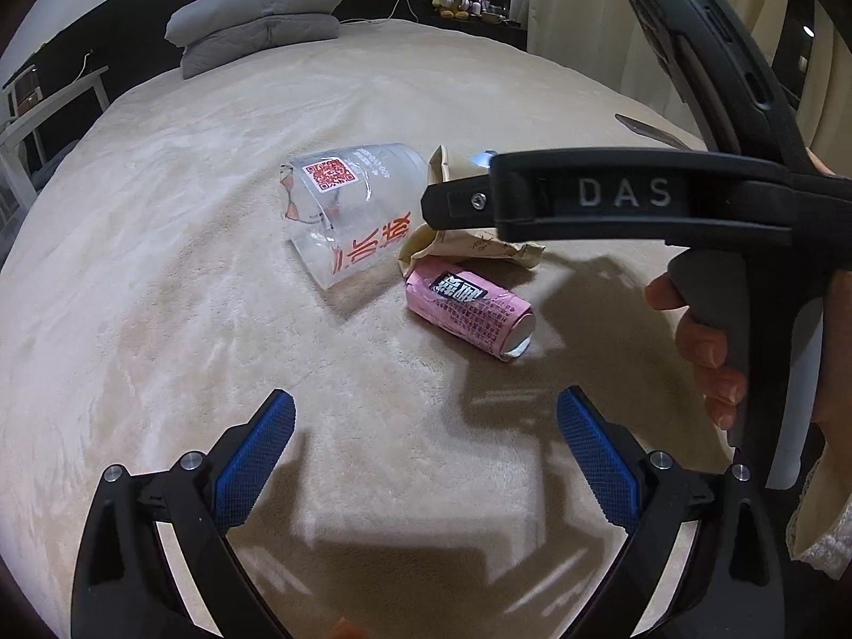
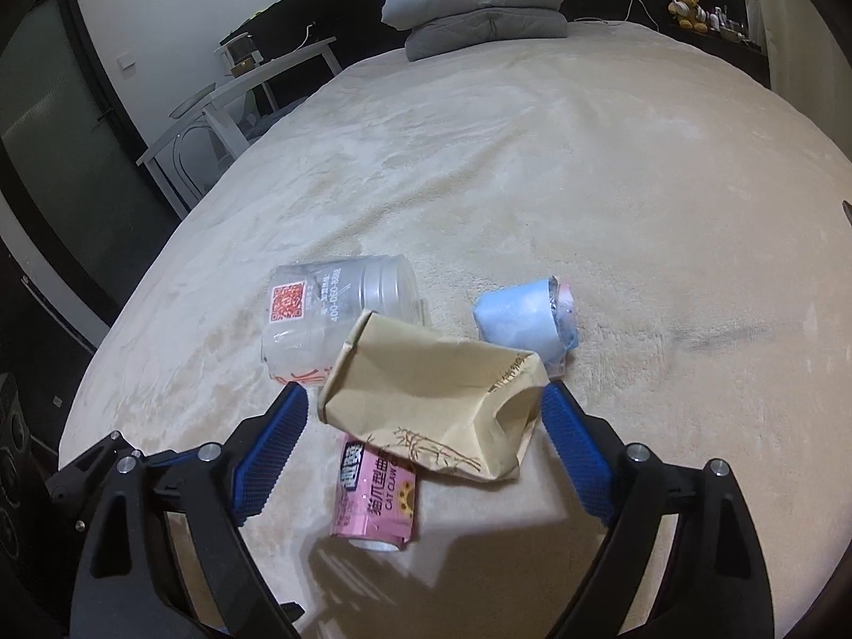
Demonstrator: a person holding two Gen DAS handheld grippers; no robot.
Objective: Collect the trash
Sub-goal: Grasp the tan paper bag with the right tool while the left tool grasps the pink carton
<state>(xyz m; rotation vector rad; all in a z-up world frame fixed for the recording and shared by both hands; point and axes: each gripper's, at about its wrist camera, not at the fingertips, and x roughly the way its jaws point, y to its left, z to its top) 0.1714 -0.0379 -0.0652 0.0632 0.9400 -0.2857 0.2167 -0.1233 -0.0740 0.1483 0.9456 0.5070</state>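
Note:
Trash lies in a cluster on the beige bed: a clear plastic cup (image 1: 341, 218) (image 2: 330, 319) on its side, a crumpled brown paper bag (image 2: 431, 399) (image 1: 474, 245), a pink snack packet (image 1: 468, 309) (image 2: 375, 495) and a blue wrapped roll (image 2: 524, 325). My right gripper (image 2: 426, 410) is open, its blue pads on either side of the paper bag without clamping it; it shows from the side in the left wrist view (image 1: 452, 202). My left gripper (image 1: 426, 426) is open and empty, hovering short of the pink packet.
The beige blanket (image 1: 213, 319) covers the whole bed. Folded grey bedding (image 1: 261, 16) (image 2: 479, 5) sits at the far end. A white rack (image 2: 234, 106) stands off the bed's left edge. A teddy bear (image 2: 687, 5) sits on a far shelf.

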